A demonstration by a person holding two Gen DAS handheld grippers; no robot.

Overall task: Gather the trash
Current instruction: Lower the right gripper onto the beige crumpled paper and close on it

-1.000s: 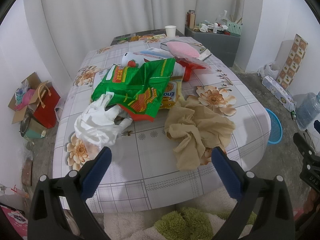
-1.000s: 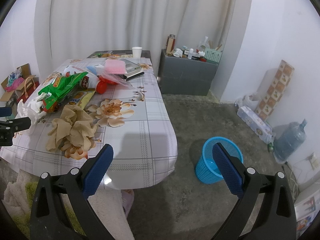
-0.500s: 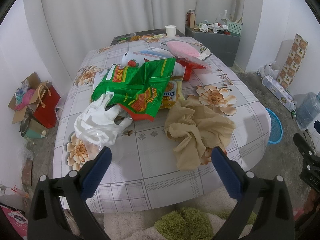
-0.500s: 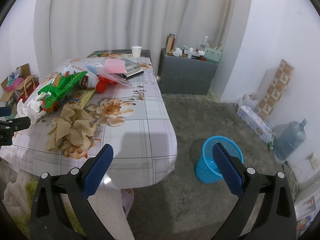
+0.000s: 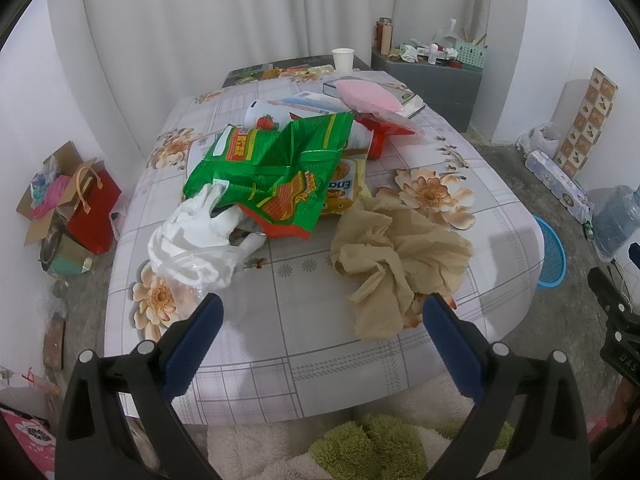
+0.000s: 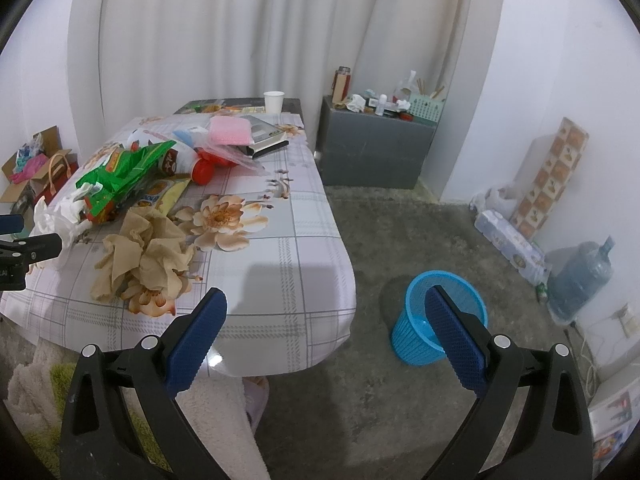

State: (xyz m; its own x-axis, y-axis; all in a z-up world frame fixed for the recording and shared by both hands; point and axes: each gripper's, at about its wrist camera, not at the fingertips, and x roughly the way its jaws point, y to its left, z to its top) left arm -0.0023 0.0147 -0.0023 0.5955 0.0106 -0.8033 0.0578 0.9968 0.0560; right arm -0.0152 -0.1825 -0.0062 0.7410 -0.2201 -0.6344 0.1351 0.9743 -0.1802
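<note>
A low table (image 5: 304,344) with a flowered cloth carries the trash. A crumpled brown paper (image 5: 394,256) lies at the near right, a white plastic bag (image 5: 200,240) at the near left, and a green snack wrapper (image 5: 276,168) behind them. My left gripper (image 5: 322,312) hangs open over the table's near edge, nothing between its fingers. My right gripper (image 6: 326,308) is open too, off the table's right corner, above the floor. A blue bin (image 6: 438,320) stands on the floor to the right; the brown paper (image 6: 148,252) lies left of this gripper.
A red-capped bottle (image 5: 372,138), a pink pouch (image 5: 368,94) on a book and a paper cup (image 5: 343,58) sit farther back. A grey cabinet (image 6: 376,152) stands by the wall, a water jug (image 6: 580,276) at the right, a red bag (image 5: 94,208) and boxes at the left.
</note>
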